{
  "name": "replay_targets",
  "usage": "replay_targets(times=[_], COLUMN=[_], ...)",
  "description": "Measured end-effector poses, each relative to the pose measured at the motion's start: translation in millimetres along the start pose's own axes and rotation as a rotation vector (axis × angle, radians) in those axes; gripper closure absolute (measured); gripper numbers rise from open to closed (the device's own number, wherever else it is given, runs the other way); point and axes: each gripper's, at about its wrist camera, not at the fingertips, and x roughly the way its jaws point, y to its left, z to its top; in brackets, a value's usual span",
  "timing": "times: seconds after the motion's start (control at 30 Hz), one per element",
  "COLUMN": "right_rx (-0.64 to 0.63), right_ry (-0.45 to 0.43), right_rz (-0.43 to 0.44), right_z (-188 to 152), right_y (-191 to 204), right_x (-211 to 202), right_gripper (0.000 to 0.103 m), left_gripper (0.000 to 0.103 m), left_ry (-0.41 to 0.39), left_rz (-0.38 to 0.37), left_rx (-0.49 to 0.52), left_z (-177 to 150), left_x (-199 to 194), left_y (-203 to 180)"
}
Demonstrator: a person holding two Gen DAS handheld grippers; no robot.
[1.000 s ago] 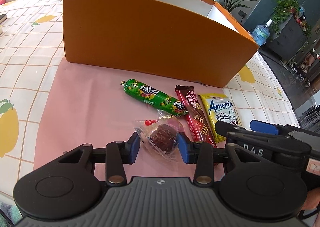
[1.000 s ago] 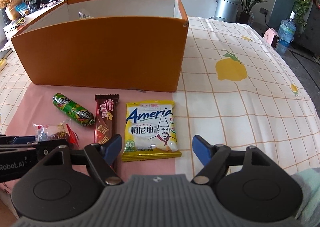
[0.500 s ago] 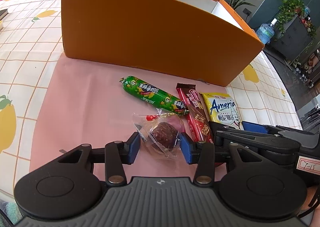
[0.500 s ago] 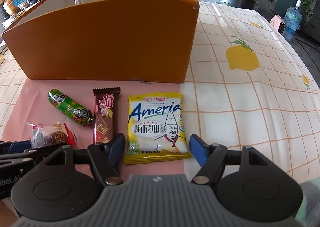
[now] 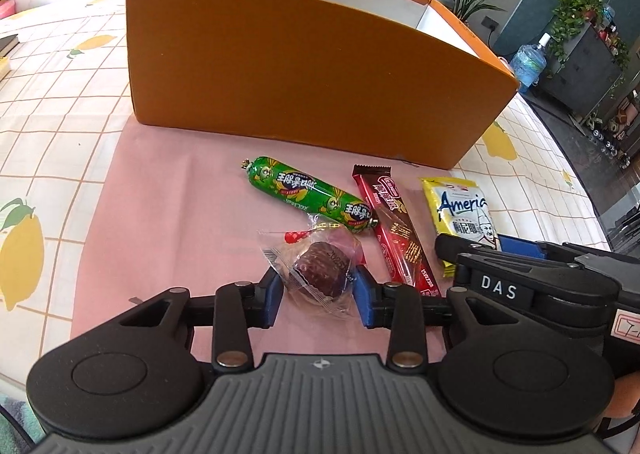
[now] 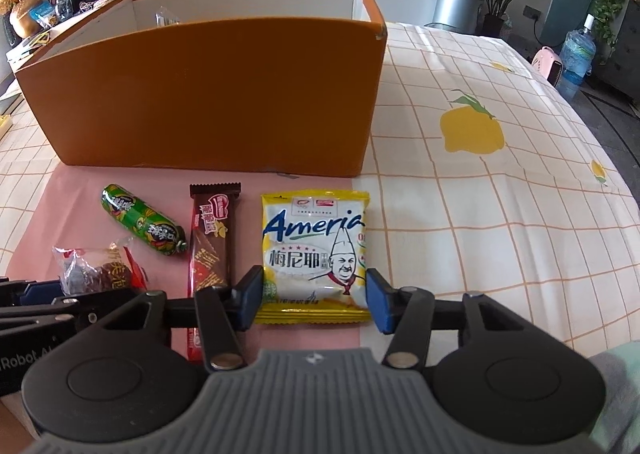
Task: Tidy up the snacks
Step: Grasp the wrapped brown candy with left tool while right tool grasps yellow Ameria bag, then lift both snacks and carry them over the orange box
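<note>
left gripper (image 5: 318, 296) straddles chocolate cake (image 5: 323, 271), unclamped | right gripper (image 6: 315, 300) straddles yellow packet (image 6: 315, 256) (wafer bar (image 6: 211, 244) alongside)

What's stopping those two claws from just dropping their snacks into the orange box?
Only the orange box's tall front wall, between both snacks and its open top. The left gripper brackets the chocolate pastry, the right gripper the yellow packet; nothing blocks either.

Flat yellow foil snack packet (image 6: 315, 262) reads "Ameria" plus "梅尼耶". Black right gripper body (image 5: 505, 287) has a "DAS" label. Black left gripper body (image 6: 28, 361) is marked "Robot.AI".
</note>
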Motion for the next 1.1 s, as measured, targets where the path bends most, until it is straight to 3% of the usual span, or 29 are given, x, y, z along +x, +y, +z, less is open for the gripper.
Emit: replay_targets(times=[0.67,1.1], right_rx=[0.027,-0.018], right_ry=[-0.249,-0.38], right_rz=[-0.014,0.023], right_z=[-13,38], right_y=[-8,-7], right_x=[-77,-122], right_gripper=[0.051,0.051], left_gripper=[0.062,0.062], left_ry=[-0.172,-0.288], left_rz=[0.029,0.067], left_rx=[0.054,0.148], left_z=[10,68], left_x=[-61,-86], left_y=[-16,-33])
